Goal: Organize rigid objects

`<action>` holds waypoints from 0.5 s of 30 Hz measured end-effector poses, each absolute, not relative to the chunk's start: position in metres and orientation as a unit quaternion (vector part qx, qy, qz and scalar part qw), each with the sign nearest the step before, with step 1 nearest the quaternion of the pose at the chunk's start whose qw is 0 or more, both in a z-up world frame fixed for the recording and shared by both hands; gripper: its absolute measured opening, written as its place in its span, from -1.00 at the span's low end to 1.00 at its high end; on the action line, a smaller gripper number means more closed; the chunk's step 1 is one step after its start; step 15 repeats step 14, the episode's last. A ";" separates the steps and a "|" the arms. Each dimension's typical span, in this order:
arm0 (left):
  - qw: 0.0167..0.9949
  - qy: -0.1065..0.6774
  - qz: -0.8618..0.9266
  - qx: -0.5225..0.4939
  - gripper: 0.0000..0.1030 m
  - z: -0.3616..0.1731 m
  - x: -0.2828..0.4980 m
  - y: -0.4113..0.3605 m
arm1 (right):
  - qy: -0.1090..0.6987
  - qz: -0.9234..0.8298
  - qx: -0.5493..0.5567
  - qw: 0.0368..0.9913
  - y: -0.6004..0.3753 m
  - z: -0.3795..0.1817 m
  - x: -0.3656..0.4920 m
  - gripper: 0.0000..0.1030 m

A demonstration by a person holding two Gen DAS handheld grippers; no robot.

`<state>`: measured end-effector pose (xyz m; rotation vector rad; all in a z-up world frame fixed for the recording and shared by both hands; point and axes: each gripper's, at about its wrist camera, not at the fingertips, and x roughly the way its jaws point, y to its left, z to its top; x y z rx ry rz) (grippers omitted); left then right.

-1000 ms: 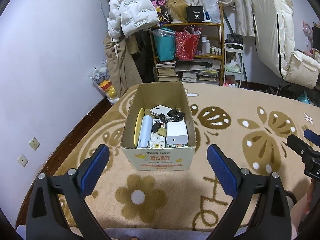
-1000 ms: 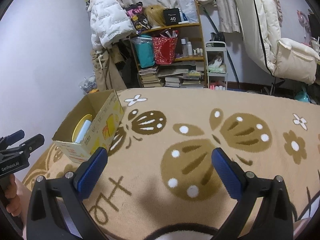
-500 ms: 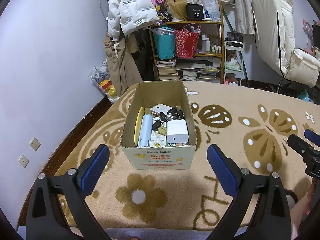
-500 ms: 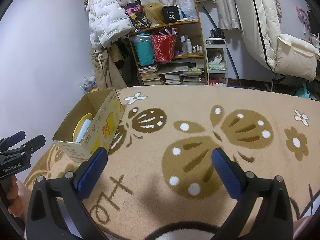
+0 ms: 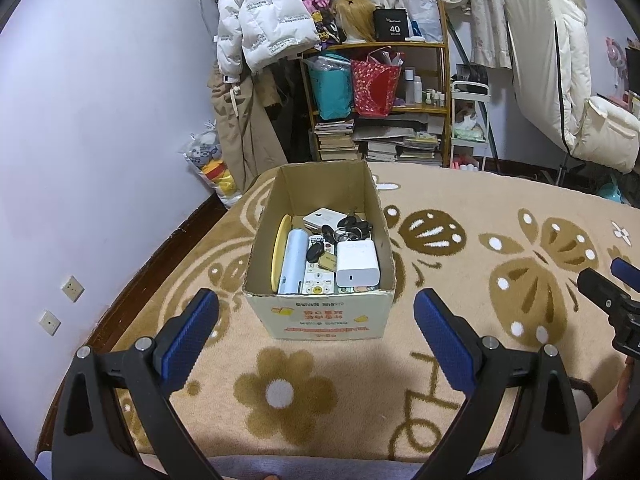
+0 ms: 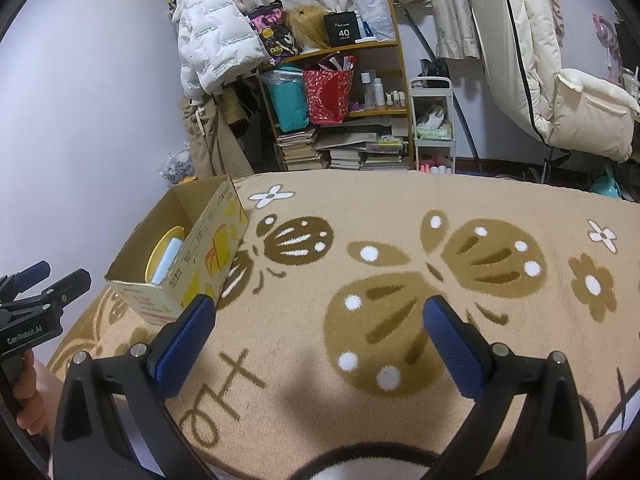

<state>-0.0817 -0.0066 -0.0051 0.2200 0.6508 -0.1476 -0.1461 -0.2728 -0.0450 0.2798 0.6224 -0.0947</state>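
Note:
An open cardboard box [image 5: 320, 318] sits on the patterned beige rug [image 5: 460, 280], straight ahead of my left gripper [image 5: 316, 328], which stands open and empty just short of the box's front wall. Inside lie a white charger block [image 5: 357, 263], a pale blue cylinder [image 5: 293, 260], a yellow plate on edge [image 5: 276, 256], a remote [image 5: 318, 280], a bunch of keys [image 5: 352, 227] and a white flat device [image 5: 324, 218]. In the right wrist view the same box [image 6: 208, 248] is at left, and my right gripper [image 6: 318, 334] hangs open over bare rug.
A wooden shelf [image 5: 380, 100] with bags, bottles and stacked books stands at the back, next to hanging coats [image 5: 256, 40]. A white padded chair [image 5: 568, 92] is at the right. The lilac wall [image 5: 100, 140] and dark floor strip run along the left of the rug.
Both views have tilted slightly upward and back, so the box sits a little lower in frame. Both grippers stay open and empty.

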 end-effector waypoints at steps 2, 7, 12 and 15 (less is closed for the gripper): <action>0.939 0.319 -0.076 0.107 0.89 -0.005 -0.082 -0.007 | 0.304 -0.048 0.136 0.942 -0.272 -0.045 -0.146 1.00; 0.940 0.316 -0.075 0.109 0.89 -0.005 -0.083 -0.008 | 0.305 -0.047 0.136 0.941 -0.272 -0.045 -0.146 1.00; 0.940 0.314 -0.073 0.110 0.89 -0.005 -0.084 -0.008 | 0.304 -0.048 0.137 0.942 -0.272 -0.045 -0.146 1.00; 0.940 0.313 -0.073 0.111 0.89 -0.005 -0.084 -0.008 | 0.305 -0.048 0.137 0.941 -0.272 -0.045 -0.146 1.00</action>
